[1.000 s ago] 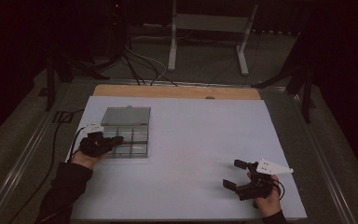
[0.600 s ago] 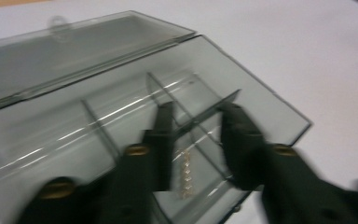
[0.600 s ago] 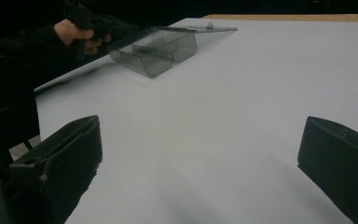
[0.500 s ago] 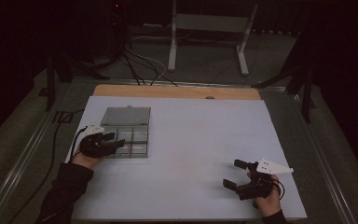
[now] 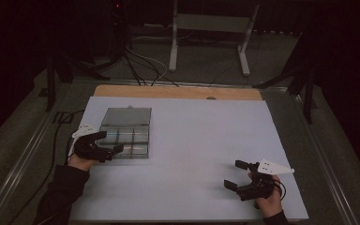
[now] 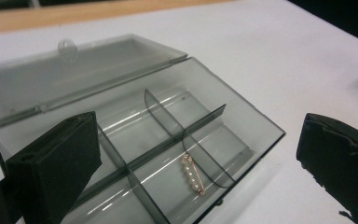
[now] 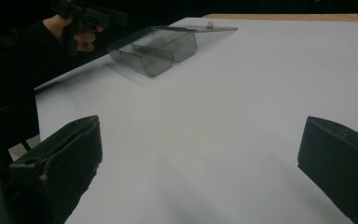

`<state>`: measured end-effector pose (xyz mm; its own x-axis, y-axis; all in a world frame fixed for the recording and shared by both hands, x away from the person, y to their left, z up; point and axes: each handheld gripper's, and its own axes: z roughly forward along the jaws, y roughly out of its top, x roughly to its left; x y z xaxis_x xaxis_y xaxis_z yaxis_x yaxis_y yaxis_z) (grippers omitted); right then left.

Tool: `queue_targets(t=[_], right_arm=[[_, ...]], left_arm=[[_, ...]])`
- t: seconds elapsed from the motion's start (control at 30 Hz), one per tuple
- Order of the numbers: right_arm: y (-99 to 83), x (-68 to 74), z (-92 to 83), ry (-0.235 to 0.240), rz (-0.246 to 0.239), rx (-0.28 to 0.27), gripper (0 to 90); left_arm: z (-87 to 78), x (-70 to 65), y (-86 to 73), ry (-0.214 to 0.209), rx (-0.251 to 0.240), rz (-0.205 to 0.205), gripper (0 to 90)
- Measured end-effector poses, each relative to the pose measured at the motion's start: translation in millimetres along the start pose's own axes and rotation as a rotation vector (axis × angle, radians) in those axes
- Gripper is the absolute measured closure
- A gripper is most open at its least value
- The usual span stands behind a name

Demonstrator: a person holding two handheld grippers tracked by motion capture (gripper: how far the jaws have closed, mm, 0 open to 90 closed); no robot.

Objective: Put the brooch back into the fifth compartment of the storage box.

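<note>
Presently the clear smoky plastic box (image 6: pixel 135 135) sits at the left of the white table (image 5: pixel 201 140), lid (image 6: pixel 74 74) folded flat back. A gold pearl pin (image 6: pixel 192 174) lies in a near compartment. The left gripper (image 6: pixel 191 154) hovers over it, jaws wide apart; the right gripper (image 5: pixel 244 177) rests well away, also spread, empty. Judged: box opened, pin not yet gripped.

no readable text, labels or signs

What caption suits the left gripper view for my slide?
Open left hand-held gripper facing a clear compartment box, lid back, pearl pin inside.
</note>
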<state>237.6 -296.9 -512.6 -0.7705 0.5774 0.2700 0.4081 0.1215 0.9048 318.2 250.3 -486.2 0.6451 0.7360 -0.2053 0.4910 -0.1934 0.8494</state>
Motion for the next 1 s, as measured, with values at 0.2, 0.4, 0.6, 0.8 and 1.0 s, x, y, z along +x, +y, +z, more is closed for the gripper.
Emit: queue_targets(t=[0.2,0.4,0.6,0.8,1.0], right_arm=[[0.9,0.2,-0.9,0.011,0.001,-0.006,0.0],[1.1,0.6,-1.4,0.017,-0.004,-0.006,0.0],[0.5,1.2,-1.2,0.014,-0.004,-0.003,0.0],[-0.6,0.6,0.2,0.013,-0.002,0.006,0.0],[-1.5,0.2,1.8,0.013,0.0,0.014,0.0]], left_arm=[[-10.8,-7.6,-3.0,-0.047,-0.03,0.027,1.0],[-14.8,-17.9,-15.4,-0.069,-0.005,0.049,1.0],[-13.0,-29.9,-30.2,-0.14,0.02,0.064,1.0],[-10.7,-41.8,-44.9,-0.157,0.056,0.111,1.0],[-10.3,-44.4,-62.1,-0.094,0.051,0.099,1.1]])
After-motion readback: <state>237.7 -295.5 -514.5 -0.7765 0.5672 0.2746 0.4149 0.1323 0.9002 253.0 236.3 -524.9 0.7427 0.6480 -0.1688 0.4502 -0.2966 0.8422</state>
